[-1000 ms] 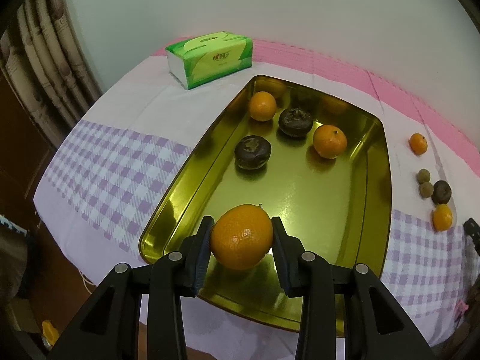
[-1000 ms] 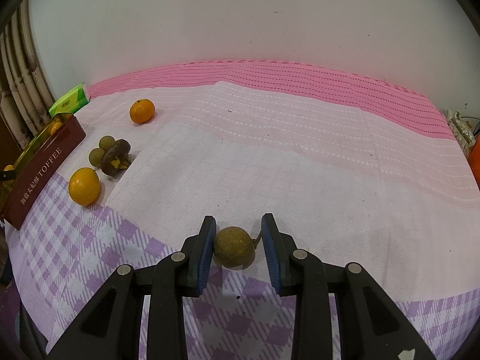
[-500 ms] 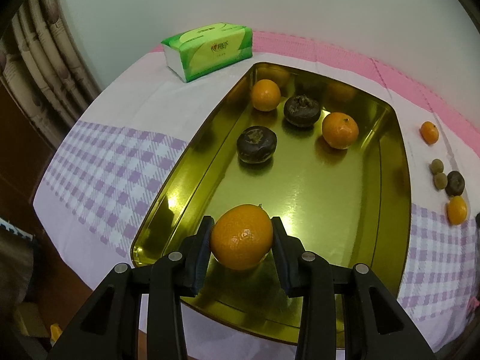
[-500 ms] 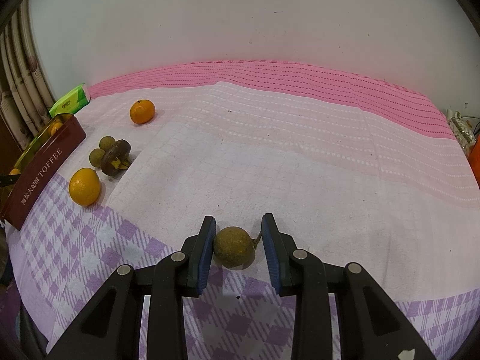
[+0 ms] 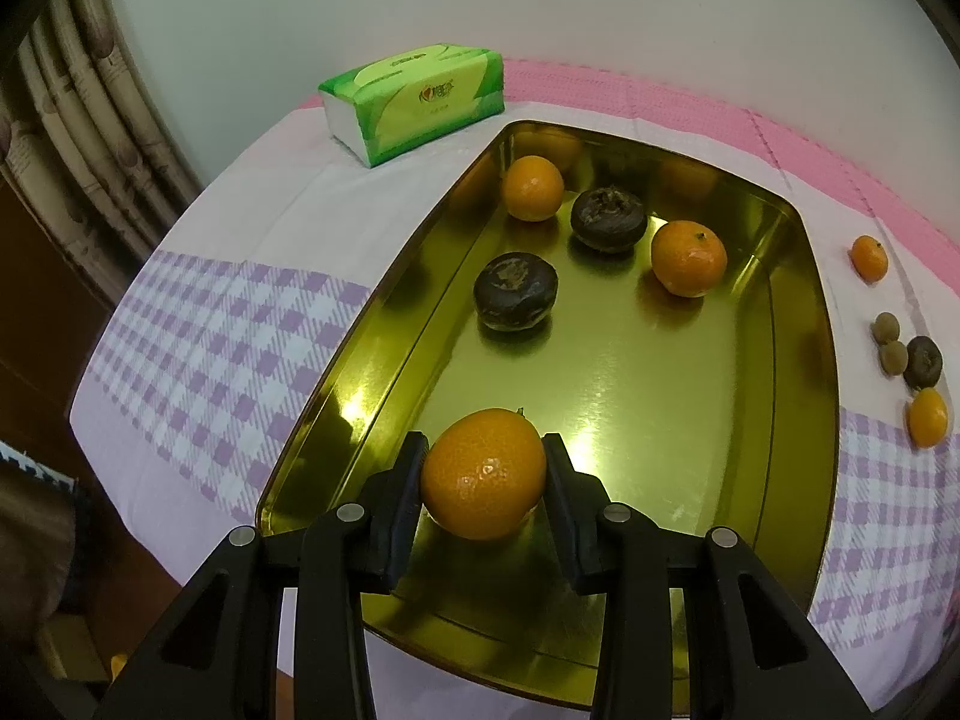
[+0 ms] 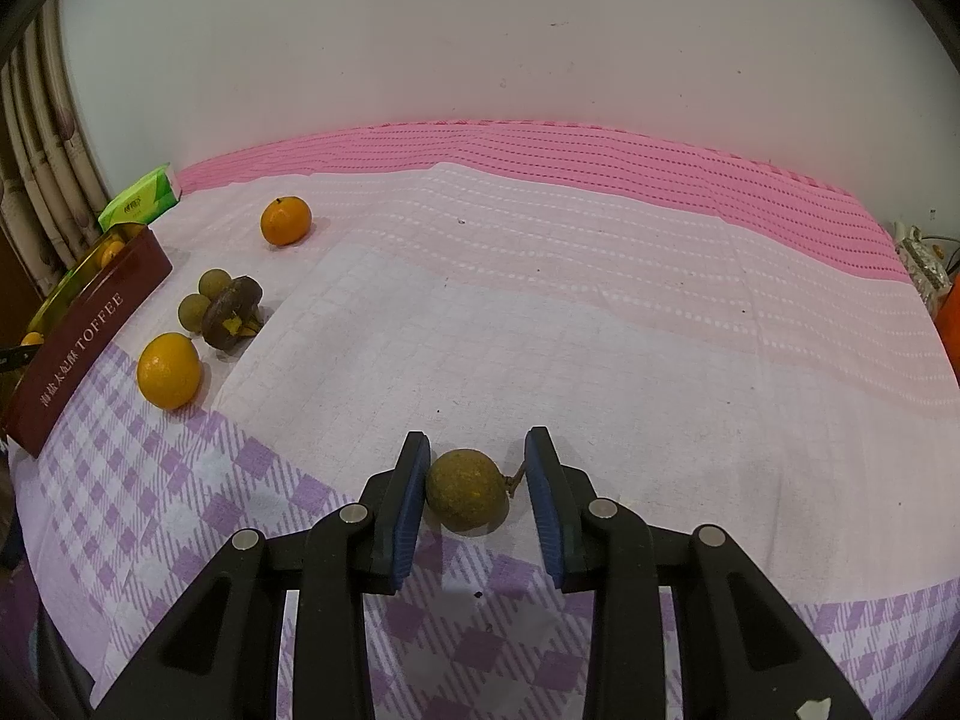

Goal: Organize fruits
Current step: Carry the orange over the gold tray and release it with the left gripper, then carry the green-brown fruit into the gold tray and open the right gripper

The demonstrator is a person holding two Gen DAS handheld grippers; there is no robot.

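Looking down from the left wrist: a mandarin [image 5: 483,473] is clamped in the left gripper [image 5: 483,474] above the near end of the gold tin tray [image 5: 825,360], so it's not set down yet. Two mandarins and two dark mangosteens are already parked inside.

Right wrist view: a small brown longan [image 6: 466,489] is sat on the tablecloth [image 6: 600,330] between the right gripper [image 6: 478,483] pads, left pad touching, right one reached only by the stem, so the grip can't be called. Two mandarins, two longans and a mangosteen [image 6: 231,312] beside the tray are still left, roughly halfway.
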